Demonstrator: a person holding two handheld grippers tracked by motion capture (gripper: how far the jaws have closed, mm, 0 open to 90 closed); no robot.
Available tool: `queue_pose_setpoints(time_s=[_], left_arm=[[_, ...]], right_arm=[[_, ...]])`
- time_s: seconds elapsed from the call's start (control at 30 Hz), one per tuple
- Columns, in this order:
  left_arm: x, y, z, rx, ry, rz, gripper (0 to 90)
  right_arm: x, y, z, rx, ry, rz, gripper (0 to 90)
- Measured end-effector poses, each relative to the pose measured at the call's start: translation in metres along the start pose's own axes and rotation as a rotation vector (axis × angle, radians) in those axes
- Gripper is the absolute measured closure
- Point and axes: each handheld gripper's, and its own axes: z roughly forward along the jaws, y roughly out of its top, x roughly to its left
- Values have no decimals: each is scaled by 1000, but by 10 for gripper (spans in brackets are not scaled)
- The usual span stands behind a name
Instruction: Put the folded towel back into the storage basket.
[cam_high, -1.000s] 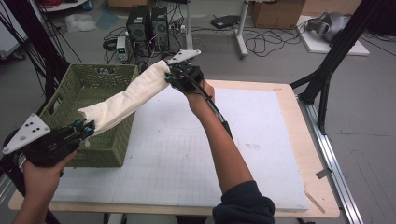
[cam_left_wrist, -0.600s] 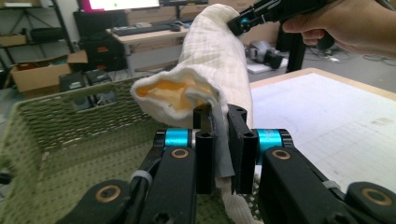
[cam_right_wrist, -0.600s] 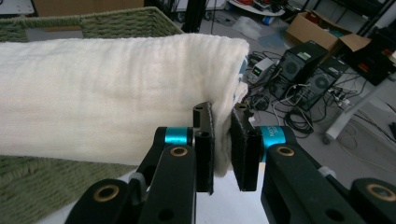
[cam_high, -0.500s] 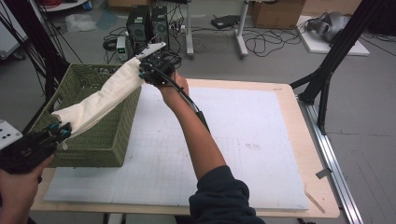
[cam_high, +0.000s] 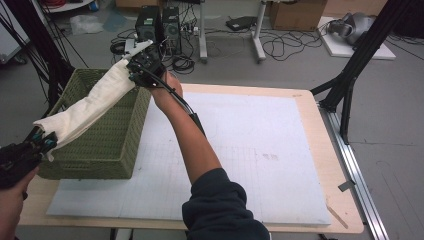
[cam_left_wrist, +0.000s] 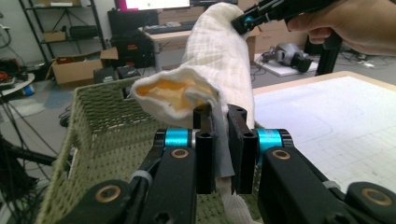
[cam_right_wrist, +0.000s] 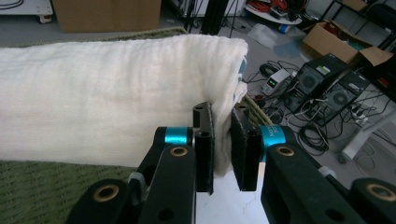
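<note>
Spanning woven green basket (cam_high: 95, 145), cream folded cloth (cam_high: 87, 110) is clamped by L gripper (cam_high: 40, 140) & R gripper (cam_high: 134, 75); white mat (cam_high: 260, 150) beside is free; L gripper view shows orange lining.

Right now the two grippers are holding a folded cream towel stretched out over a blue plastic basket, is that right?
Not quite: the basket is green and woven, not blue plastic, as the high view shows. The left gripper and right gripper do hold the cream towel stretched above it.
</note>
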Motion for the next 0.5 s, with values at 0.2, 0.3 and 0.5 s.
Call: queue_pose_setpoints(time_s=[0.2, 0.3, 0.5], left_arm=[[5, -2, -2, 8, 21, 5, 825], [9, -4, -3, 14, 31, 2, 825], [17, -9, -2, 26, 56, -2, 825]], right_arm=[[4, 4, 14, 4, 7, 0, 813], [7, 4, 22, 14, 11, -1, 813], [12, 5, 37, 20, 17, -3, 813]])
